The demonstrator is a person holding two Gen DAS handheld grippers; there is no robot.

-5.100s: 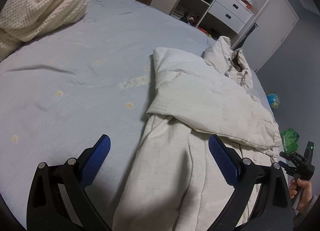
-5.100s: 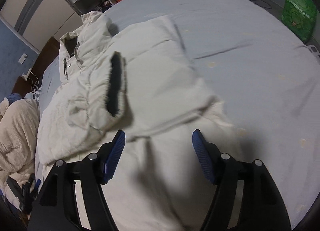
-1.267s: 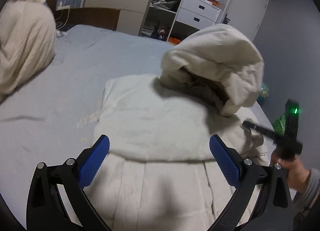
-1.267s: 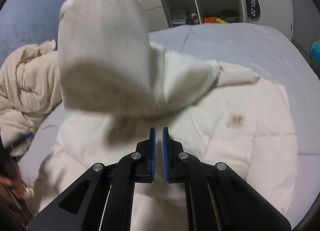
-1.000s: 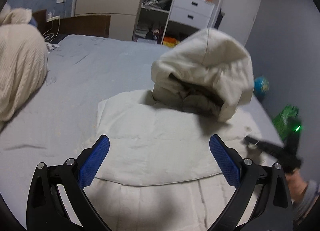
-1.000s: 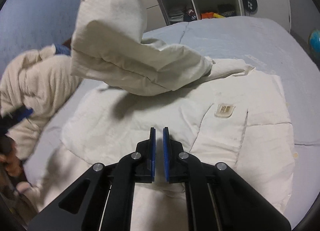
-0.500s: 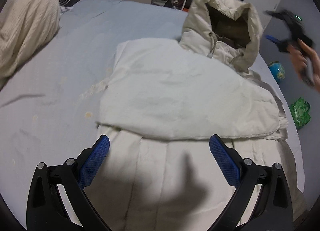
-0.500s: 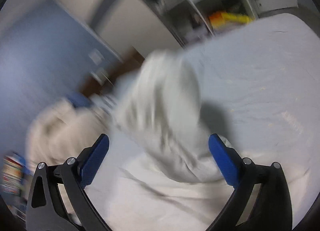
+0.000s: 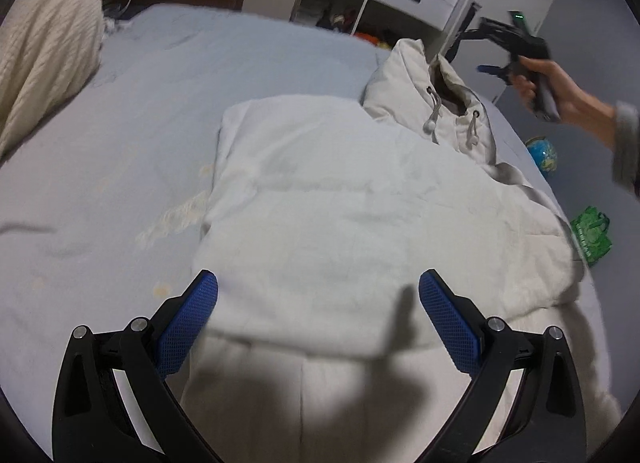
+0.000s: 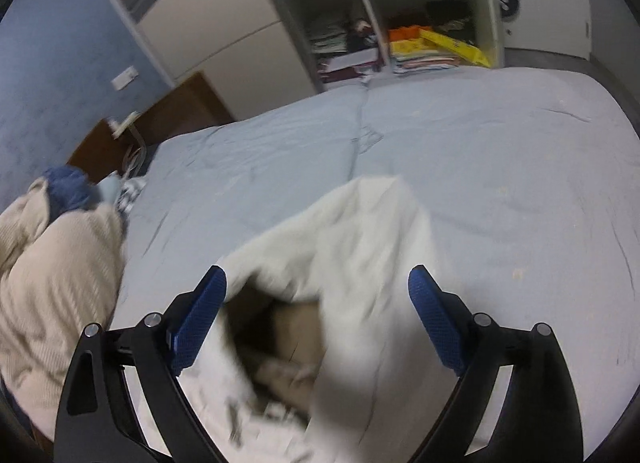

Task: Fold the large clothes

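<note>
Since a second ago the hood (image 9: pixel 430 97) has left the right gripper (image 10: pixel 316 315) and dropped from the air onto the far end of the coat, and that gripper's blue pads, then pressed together, now stand wide apart with nothing between them. The blue-grey bed sheet (image 9: pixel 120 135) fills most of both views and carries a few pale yellowish marks beside the garment. On it lies the cream padded coat (image 9: pixel 360 223), body flat, with an upper layer folded across so that its edge crosses just ahead of the left gripper (image 9: pixel 318 309); that gripper hovers over the lower part of the coat, fingers spread wide, touching nothing. A cream knitted blanket (image 9: pixel 44 59) is heaped at the left edge of the bed, well apart from the coat. The hood rests with its dark lining facing up and its two toggled drawcords (image 9: pixel 432 115) lying on the front; in the right wrist view it is blurred, so its exact lie is hard to read. In the left wrist view the right gripper shows held in a hand (image 9: pixel 560 95) above the hood. On the floor beyond the bed sit a green bag (image 9: pixel 592 235) and a small globe (image 9: pixel 542 153)
</note>
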